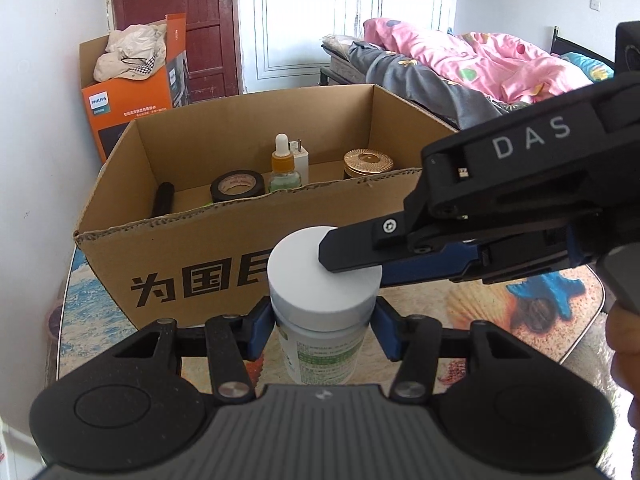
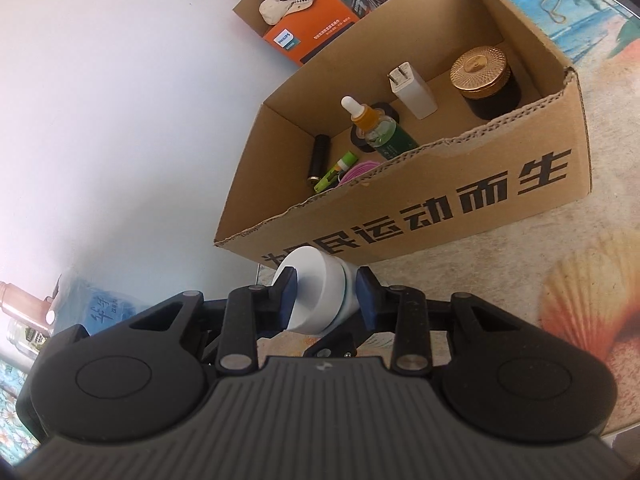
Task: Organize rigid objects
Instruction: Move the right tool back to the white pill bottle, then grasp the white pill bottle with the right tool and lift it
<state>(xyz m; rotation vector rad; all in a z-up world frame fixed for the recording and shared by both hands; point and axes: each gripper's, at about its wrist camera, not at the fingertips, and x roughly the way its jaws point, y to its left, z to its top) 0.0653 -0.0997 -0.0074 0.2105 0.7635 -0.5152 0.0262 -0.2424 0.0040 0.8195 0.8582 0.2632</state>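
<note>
A white bottle [image 1: 320, 354] with a green label and a broad white cap [image 1: 304, 272] stands upright in front of the cardboard box [image 1: 240, 216]. My left gripper [image 1: 324, 324] is shut on the bottle's body just under the cap, blue pads on either side. My right gripper [image 1: 352, 268] reaches in from the right and clamps the cap, one finger across its top. In the right wrist view the right gripper [image 2: 324, 296] has the cap [image 2: 320, 280] between its pads. The box [image 2: 440, 216] holds a dropper bottle [image 2: 372, 124], a charger [image 2: 412, 92] and a gold-lidded jar [image 2: 480, 72].
Also in the box are a black tape roll [image 1: 238, 186], a black cylinder [image 2: 318, 156] and small green and pink items [image 2: 348, 168]. An orange box [image 1: 132, 100] with a hat stands behind by the wall. A bed [image 1: 460, 64] lies at right. A hand [image 1: 624, 344] shows at the edge.
</note>
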